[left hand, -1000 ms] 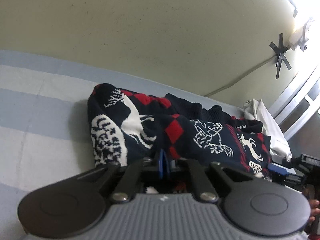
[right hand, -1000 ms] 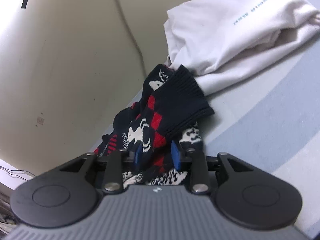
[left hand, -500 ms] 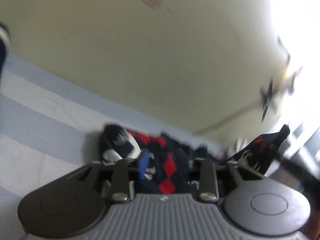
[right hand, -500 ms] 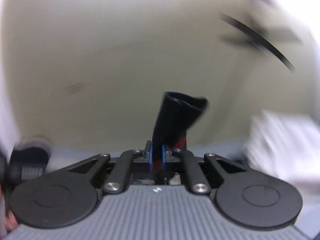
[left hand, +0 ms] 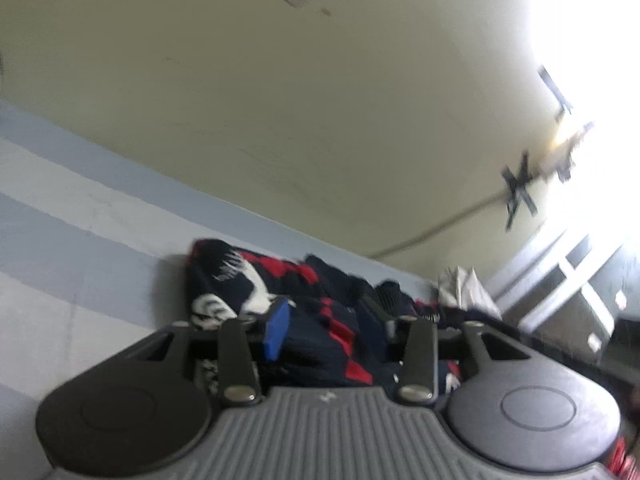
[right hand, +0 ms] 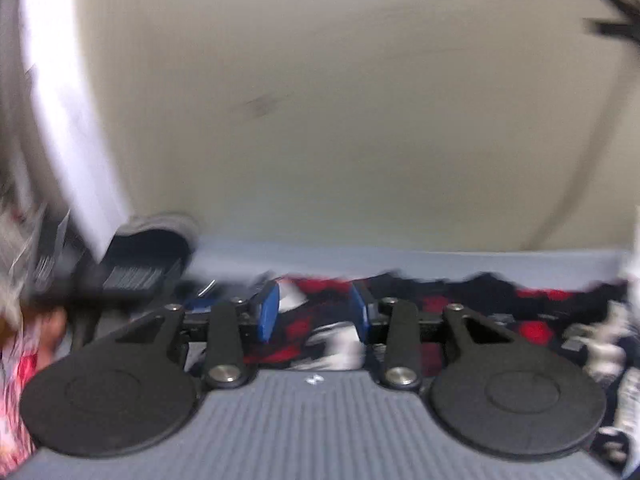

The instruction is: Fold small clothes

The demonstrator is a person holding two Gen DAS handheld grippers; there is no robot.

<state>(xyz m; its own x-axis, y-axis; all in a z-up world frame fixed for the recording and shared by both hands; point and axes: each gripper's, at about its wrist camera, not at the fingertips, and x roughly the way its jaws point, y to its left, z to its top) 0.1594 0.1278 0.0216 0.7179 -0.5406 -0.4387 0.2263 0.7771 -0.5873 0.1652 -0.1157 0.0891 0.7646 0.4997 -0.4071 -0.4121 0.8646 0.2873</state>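
1. Patterned sweater (left hand: 320, 304) lies bunched on the striped bed (left hand: 72, 248), against the wall.
2. Left gripper (left hand: 326, 320) and right gripper (right hand: 312, 308): jaws wide, holding nothing.
3. Advise: pinch one edge only, then spread flat.

My left hand-held gripper (left hand: 324, 324) is matt black plastic with a ribbed grey body, bright metal screw heads and smooth blue finger pads (left hand: 276, 334). My right hand-held gripper (right hand: 313, 312) looks the same. Beneath them lies a knitted sweater (left hand: 332, 312), coarse navy, red and white yarn, on a soft striped cotton bed sheet (left hand: 80, 248). The wall (left hand: 280, 100) is matt painted plaster.
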